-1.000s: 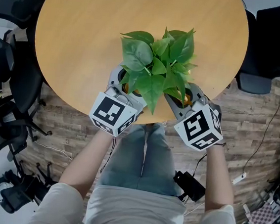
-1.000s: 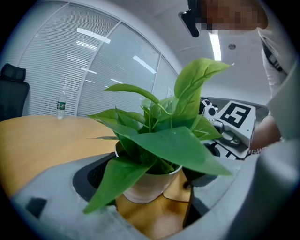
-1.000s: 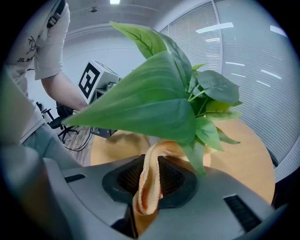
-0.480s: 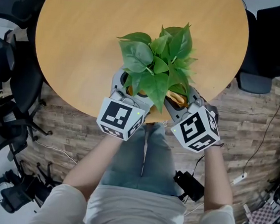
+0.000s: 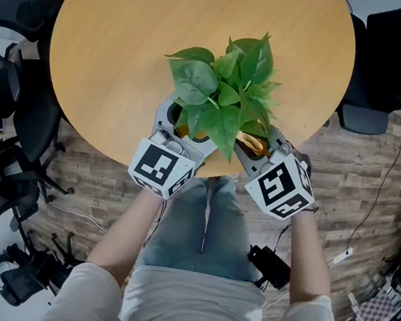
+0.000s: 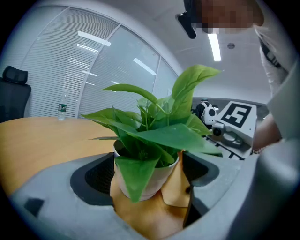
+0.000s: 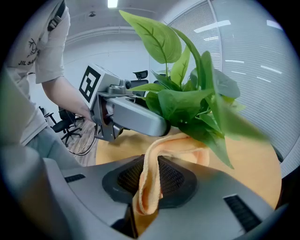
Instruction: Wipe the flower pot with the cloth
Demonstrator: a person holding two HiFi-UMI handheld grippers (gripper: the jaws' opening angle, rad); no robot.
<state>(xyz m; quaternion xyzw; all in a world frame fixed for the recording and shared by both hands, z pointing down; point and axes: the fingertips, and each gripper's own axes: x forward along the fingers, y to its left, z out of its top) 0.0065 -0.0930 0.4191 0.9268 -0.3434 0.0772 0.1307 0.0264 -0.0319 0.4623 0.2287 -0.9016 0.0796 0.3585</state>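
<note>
1. Flower pot point(image 6: 149, 180): small, white and round with a smooth rim. It stands upright near the 6 o'clock edge of a round wooden table point(image 5: 126, 56) in the head view.
2. Broad, glossy green leaves point(image 5: 221, 98) spread from it and hide nearly the whole pot from above. One leaf droops over the pot's front wall in the left gripper view.
3. The left gripper point(image 5: 177, 134) comes in from about 7 o'clock of the plant. Its two jaws stand on either side of the pot and close in on its wall, holding it.
4. The right gripper point(image 5: 263, 143) comes in from about 5 o'clock. Its jaws are pressed together on an orange cloth point(image 7: 150, 183).
5. The cloth rises from those jaws in a folded band and bends over toward the pot under the leaves. In the left gripper view, part of it lies against the pot's side at 3 o'clock, between the pot and the jaw on that side.
6. The person's jeans-clad legs point(image 5: 205, 221) show below the table edge at 6 o'clock, over a wood-plank floor point(image 5: 356, 172).
7. Black office chairs point(image 5: 5, 121) stand at 9 o'clock of the table.
8. A water bottle point(image 6: 61, 111) stands on the table, at 10 o'clock in the left gripper view, well apart from the pot.
</note>
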